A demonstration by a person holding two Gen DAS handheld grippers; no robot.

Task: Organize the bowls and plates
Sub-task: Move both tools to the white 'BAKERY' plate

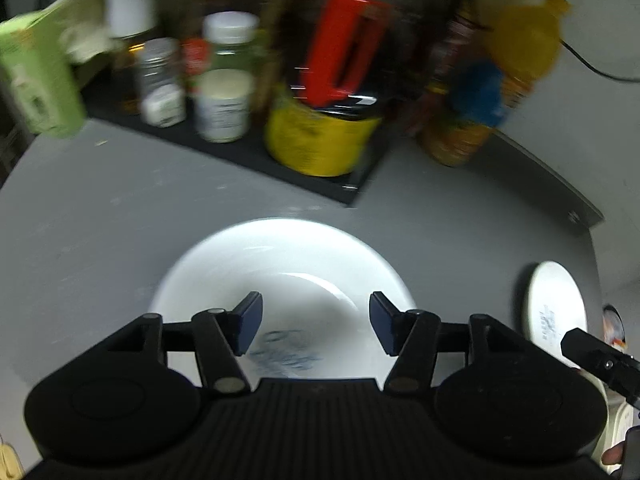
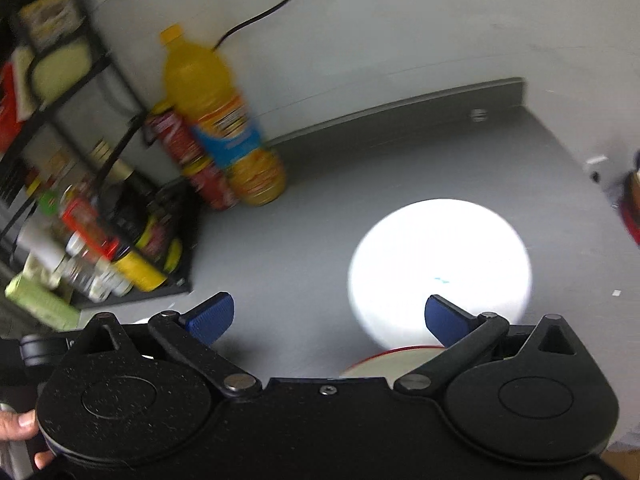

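Note:
A white bowl [image 1: 280, 272] with a blue mark inside sits on the grey counter, right below my left gripper [image 1: 316, 326], which is open and empty over its near half. A small white plate [image 1: 554, 300] lies at the right edge of that view. In the right wrist view the same kind of white plate [image 2: 440, 264] lies on the counter, just ahead of my right gripper [image 2: 330, 316], which is open and empty. A red-rimmed dish [image 2: 392, 362] peeks out under the right gripper's body.
A black rack [image 1: 248, 152] with spice jars, a yellow can [image 1: 320, 140] and a red tool stands at the back. An orange juice bottle [image 2: 224, 120] and a red can [image 2: 192, 160] stand by the wall. A green box [image 1: 36, 80] sits far left.

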